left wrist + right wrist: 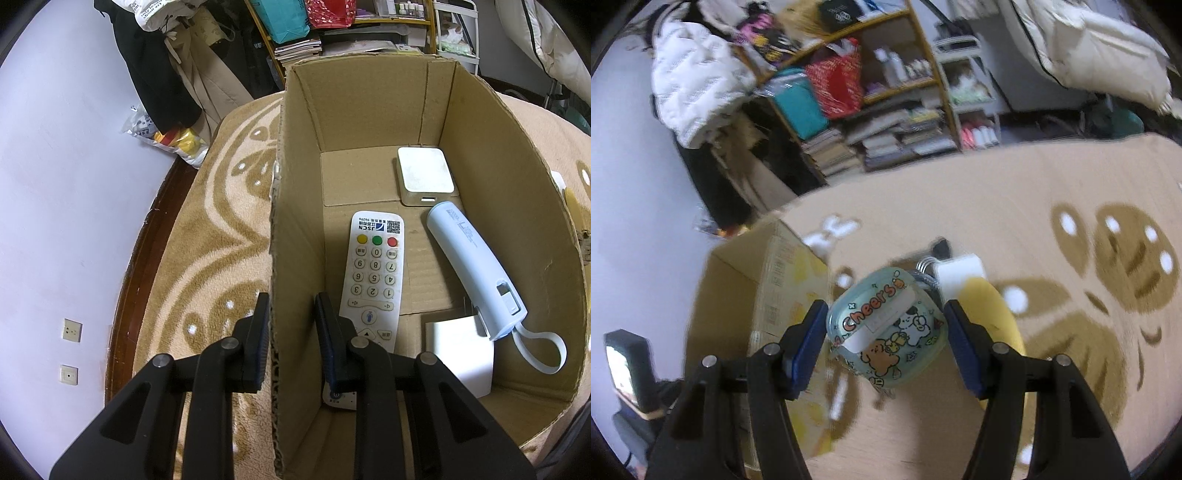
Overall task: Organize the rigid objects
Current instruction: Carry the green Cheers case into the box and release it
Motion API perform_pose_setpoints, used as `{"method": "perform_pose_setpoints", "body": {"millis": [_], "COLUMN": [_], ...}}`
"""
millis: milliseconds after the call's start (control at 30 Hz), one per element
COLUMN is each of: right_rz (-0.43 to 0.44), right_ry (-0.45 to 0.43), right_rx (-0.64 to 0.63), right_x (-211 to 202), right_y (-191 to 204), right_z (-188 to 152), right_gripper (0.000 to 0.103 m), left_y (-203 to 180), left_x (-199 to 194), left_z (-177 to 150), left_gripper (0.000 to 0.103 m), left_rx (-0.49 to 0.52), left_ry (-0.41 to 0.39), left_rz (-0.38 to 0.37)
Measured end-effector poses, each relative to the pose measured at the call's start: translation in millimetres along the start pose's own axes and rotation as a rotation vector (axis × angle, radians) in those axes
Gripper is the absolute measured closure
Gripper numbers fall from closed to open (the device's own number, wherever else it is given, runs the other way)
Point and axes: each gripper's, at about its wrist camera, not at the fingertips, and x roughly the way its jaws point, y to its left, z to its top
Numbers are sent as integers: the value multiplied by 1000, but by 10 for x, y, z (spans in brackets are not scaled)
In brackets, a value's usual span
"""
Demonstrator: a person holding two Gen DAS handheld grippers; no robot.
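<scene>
Left gripper point(291, 332): its black fingers point(258, 343) straddle the left wall of the open brown cardboard box point(295, 177), one finger outside, one inside. The fingers stand a little apart; whether they pinch the wall, cannot tell.

Box sits on a beige blanket with a brown swirl pattern point(221, 229). Inside, on the floor, left to right: a white remote control with numbered keys point(373, 277) lying flat just beside the inner finger; a white square plastic device point(424, 173) at the far end; a pale blue cylindrical power bank with a wrist loop point(476, 273), lying tilted over a white cube-shaped charger point(461, 350).

Right gripper point(886, 332): blue-padded fingers point(809, 339) closed on a translucent teal earbud case printed "Cheers" with cartoon animals point(886, 328), held above the blanket, right of the box. Behind it lie a white plug adapter point(960, 273) and a yellow rounded object point(990, 306).
</scene>
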Motion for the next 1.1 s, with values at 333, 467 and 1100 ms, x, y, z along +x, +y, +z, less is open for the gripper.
{"method": "perform_pose_setpoints", "body": {"millis": [333,467,1100], "right_rz": [169,211,169], "right_ry": [-132,-136,-40], "right_rx": [-172,-233,-249], "right_x": [-426,-511,-136], "right_y": [756,1014,981], "right_z": [127,46,-207], "right_gripper": [35,35,17], "left_y": [-12,-12,7], "left_x": [1,0,3], "left_z": [6,7,8], "left_gripper": [79,79,79], "left_rx": [0,-1,-8], "left_ry": [1,1,6], "left_rz": [1,0,5]}}
